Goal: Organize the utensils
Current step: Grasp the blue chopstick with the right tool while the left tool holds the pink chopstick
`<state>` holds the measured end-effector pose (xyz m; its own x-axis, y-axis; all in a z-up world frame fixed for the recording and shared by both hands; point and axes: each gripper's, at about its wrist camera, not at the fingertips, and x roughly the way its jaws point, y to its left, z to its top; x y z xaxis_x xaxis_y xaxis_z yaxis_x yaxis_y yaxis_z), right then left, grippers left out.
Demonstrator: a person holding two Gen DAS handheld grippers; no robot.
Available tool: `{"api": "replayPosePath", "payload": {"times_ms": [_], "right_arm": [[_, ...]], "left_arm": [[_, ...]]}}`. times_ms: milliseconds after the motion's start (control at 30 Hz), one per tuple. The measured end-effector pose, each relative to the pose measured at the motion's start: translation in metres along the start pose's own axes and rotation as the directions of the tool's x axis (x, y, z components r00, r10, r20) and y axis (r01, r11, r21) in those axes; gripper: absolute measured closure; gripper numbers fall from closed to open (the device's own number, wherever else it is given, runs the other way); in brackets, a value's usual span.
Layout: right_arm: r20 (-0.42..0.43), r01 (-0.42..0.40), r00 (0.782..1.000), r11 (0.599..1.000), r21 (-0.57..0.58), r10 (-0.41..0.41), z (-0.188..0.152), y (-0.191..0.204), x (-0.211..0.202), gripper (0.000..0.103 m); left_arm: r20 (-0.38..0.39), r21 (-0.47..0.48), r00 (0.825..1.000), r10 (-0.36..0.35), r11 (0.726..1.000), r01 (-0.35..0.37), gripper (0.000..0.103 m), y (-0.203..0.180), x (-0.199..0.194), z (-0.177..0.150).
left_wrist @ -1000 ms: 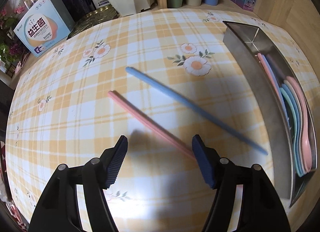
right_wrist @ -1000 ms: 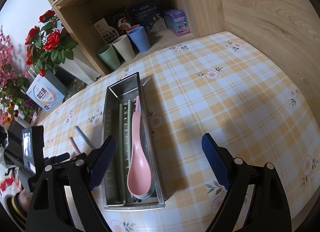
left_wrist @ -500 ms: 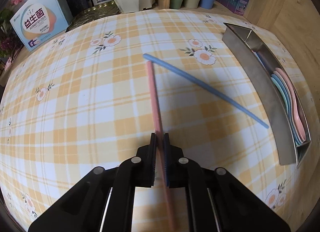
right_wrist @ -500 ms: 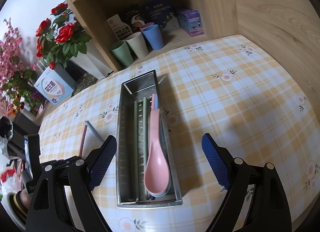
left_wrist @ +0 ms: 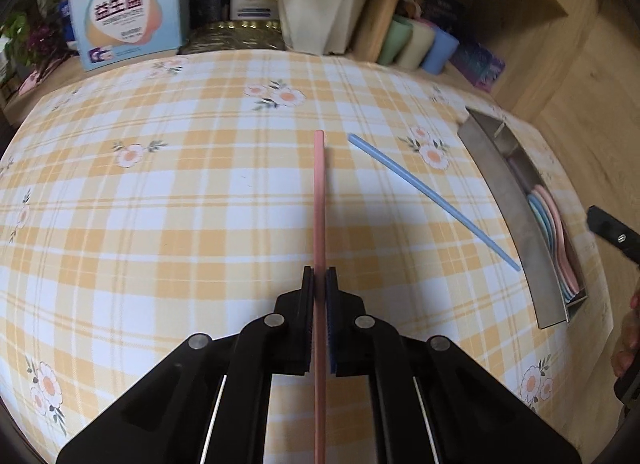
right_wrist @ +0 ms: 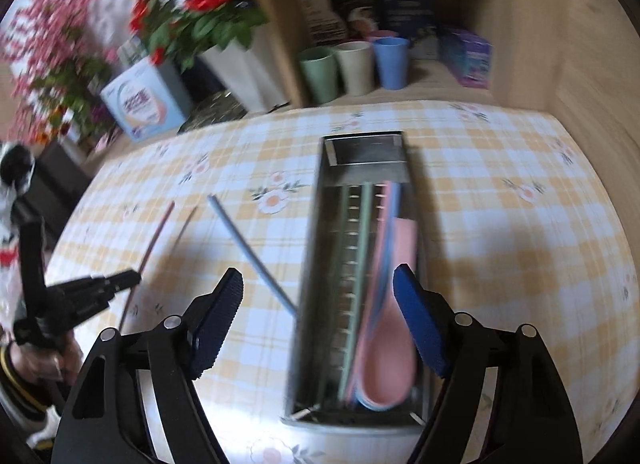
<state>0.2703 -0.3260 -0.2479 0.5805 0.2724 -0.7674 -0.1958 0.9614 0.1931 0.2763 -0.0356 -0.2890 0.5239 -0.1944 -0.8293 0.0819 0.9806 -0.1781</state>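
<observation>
Two chopsticks out on the checked tablecloth [left_wrist: 160, 224]; my left gripper [left_wrist: 319, 284] is clamped on the pink chopstick [left_wrist: 319, 200], which runs straight out ahead between the pads; blue chopstick [left_wrist: 432, 200] lies loose just right of it, slanting toward the steel tray [left_wrist: 516, 200] by the right edge; tray holds spoons [right_wrist: 390, 360]; my right gripper [right_wrist: 318, 292] hangs over the tray's near end, jaws wide but just been narrowing, nothing gripped.

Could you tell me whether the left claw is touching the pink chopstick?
Touching: in the left wrist view, the left claw is shut on the pink chopstick, both pads pressing its shaft.
</observation>
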Motion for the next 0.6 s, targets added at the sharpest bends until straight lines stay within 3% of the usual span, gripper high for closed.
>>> {"api": "replayPosePath", "payload": {"times_ms": [67, 133, 300, 600], "right_arm": [[-0.023, -0.006, 1.0, 0.998, -0.069, 0.004, 0.007, 0.017, 0.011, 0.037], [-0.057, -0.005, 0.998, 0.99, -0.141, -0.003, 0.013, 0.036, 0.026, 0.05], [-0.166, -0.031, 0.986, 0.964, -0.265, -0.014, 0.024, 0.073, 0.074, 0.063], [-0.274, -0.014, 0.96, 0.967, -0.256, -0.059, 0.032, 0.086, 0.132, 0.076]], "left_arm": [[0.016, -0.035, 1.0, -0.014, 0.999, 0.014, 0.097, 0.01, -0.006, -0.001], [0.032, -0.048, 0.999, -0.016, 0.999, 0.017, 0.097, 0.017, -0.011, -0.001], [0.064, -0.065, 0.998, -0.021, 0.998, 0.025, 0.097, 0.029, -0.02, 0.001], [0.098, -0.097, 0.995, -0.03, 0.995, 0.04, 0.097, 0.05, -0.03, 0.004]]}}
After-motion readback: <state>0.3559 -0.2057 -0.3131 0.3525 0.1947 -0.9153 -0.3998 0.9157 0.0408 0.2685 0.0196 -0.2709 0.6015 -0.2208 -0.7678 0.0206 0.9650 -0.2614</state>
